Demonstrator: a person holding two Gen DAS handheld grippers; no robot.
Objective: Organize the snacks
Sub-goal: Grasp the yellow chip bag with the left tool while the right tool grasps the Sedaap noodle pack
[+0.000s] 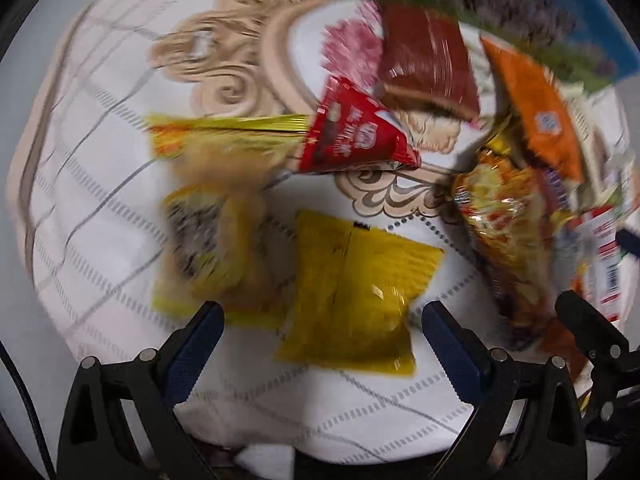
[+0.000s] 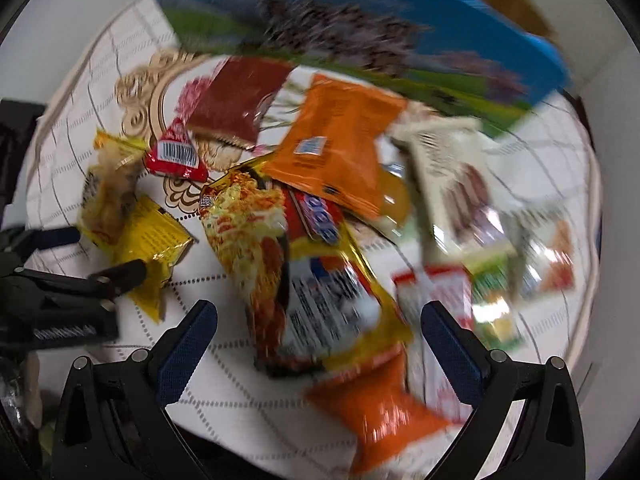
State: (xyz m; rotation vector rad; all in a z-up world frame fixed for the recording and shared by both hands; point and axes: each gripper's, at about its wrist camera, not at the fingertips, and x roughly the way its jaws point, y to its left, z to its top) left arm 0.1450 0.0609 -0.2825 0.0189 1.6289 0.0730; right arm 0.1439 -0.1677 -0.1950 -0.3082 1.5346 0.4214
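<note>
Snack packets lie scattered on a white patterned tablecloth. My left gripper stands open just above a flat yellow packet, with a blurred yellow packet to its left and a red triangular packet beyond. My right gripper is open over a long yellow and orange noodle bag. An orange packet lies farther back and another orange packet lies near the right finger. The left gripper shows at the left edge of the right wrist view.
A blue and green box stands at the back of the cloth. A brown packet lies before it. Pale and red-white packets pile at the right. The cloth's rounded edge runs along the right side. Both views are motion-blurred.
</note>
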